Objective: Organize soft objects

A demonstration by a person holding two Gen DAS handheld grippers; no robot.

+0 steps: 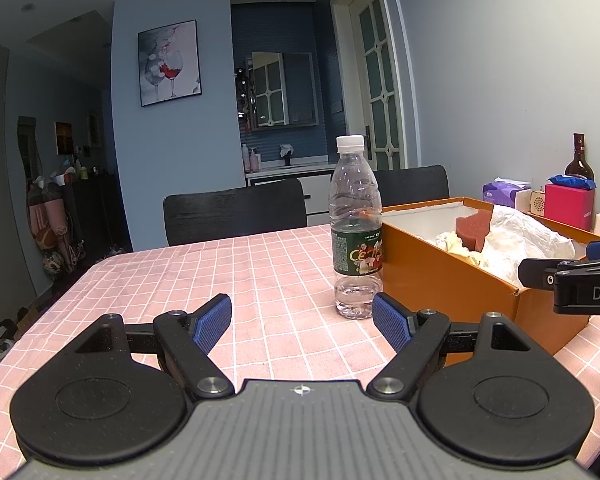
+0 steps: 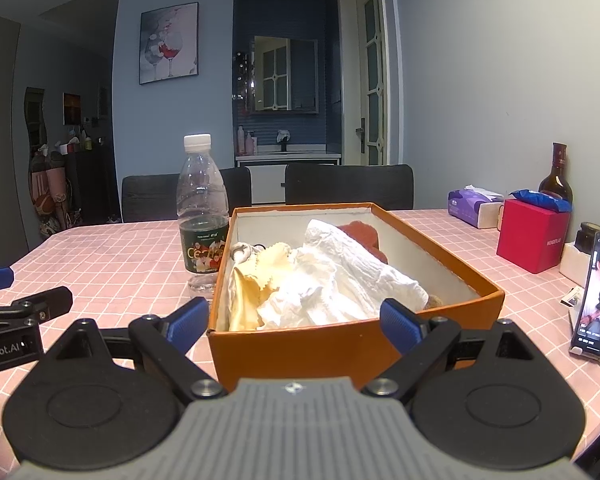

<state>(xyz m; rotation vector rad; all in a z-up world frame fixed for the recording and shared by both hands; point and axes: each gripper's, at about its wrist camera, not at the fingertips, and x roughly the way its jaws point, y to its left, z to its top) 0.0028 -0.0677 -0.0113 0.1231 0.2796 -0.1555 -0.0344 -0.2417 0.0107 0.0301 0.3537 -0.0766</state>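
Observation:
An orange box (image 2: 340,344) stands on the pink checked tablecloth and holds soft things: crumpled white paper (image 2: 340,280), a yellow cloth (image 2: 248,292) and a reddish-brown sponge (image 2: 364,236). The box also shows at the right of the left wrist view (image 1: 440,272), with the sponge (image 1: 470,230) and white paper (image 1: 524,240) inside. My right gripper (image 2: 296,322) is open and empty, its fingers either side of the box's near end. My left gripper (image 1: 302,322) is open and empty, low over the cloth left of the box.
A clear plastic water bottle (image 1: 356,232) stands just left of the box, also in the right wrist view (image 2: 202,216). A purple tissue pack (image 2: 474,206), red box (image 2: 534,236), dark bottle (image 2: 556,176) and propped phone (image 2: 598,296) sit at the right. Black chairs (image 1: 236,212) stand behind the table.

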